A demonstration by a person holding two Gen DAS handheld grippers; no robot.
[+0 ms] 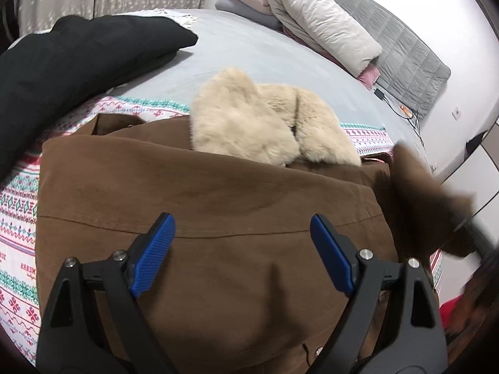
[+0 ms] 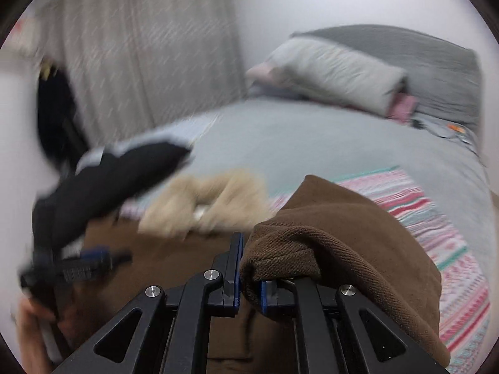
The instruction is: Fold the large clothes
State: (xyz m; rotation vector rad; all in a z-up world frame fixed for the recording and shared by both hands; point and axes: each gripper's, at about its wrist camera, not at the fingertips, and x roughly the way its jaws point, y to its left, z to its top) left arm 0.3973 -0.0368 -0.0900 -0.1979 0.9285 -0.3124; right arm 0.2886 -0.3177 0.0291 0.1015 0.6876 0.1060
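A large brown coat [image 1: 202, 218] with a cream fur collar [image 1: 265, 118] lies folded on the bed over a patterned blanket [image 1: 18, 218]. My left gripper [image 1: 241, 233] is open just above the coat's body, holding nothing. My right gripper [image 2: 246, 255] is shut on a brown sleeve or edge of the coat [image 2: 327, 237], lifted and draped over its right finger. In the left wrist view that raised brown part [image 1: 430, 199] shows blurred at the right. The left gripper [image 2: 90, 265] shows blurred at the lower left of the right wrist view.
A folded black garment [image 1: 78, 53] lies on the bed's left side. Grey sheet [image 1: 249, 50] covers the middle. Pillows [image 1: 318, 21] and a grey quilted pad [image 1: 405, 50] sit at the headboard end. A black cable [image 1: 402, 109] lies near the right edge.
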